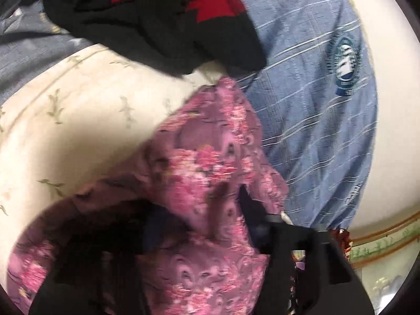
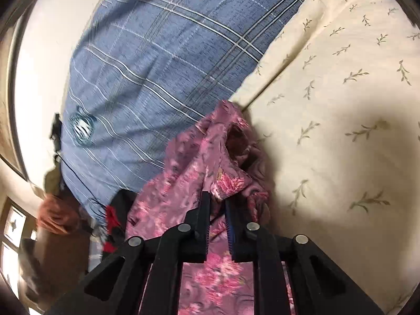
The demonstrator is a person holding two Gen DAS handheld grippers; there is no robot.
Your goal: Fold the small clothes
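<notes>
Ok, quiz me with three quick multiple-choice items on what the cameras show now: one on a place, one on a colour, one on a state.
1. The pink floral garment lies:
A. between the blue plaid shirt and the cream pillow
B. on a chair
C. in a drawer

2. The patches on the black garment are:
A. yellow
B. red
C. green

3. The right tool:
A. is closed on the blue shirt
B. is nowhere near cloth
C. has pink cloth between its fingers

Answers: 1 A, the right view shows it in the seam between them. 2 B, red shows at the top of the left view. 3 C, a fold of pink cloth sits between the fingertips.
</notes>
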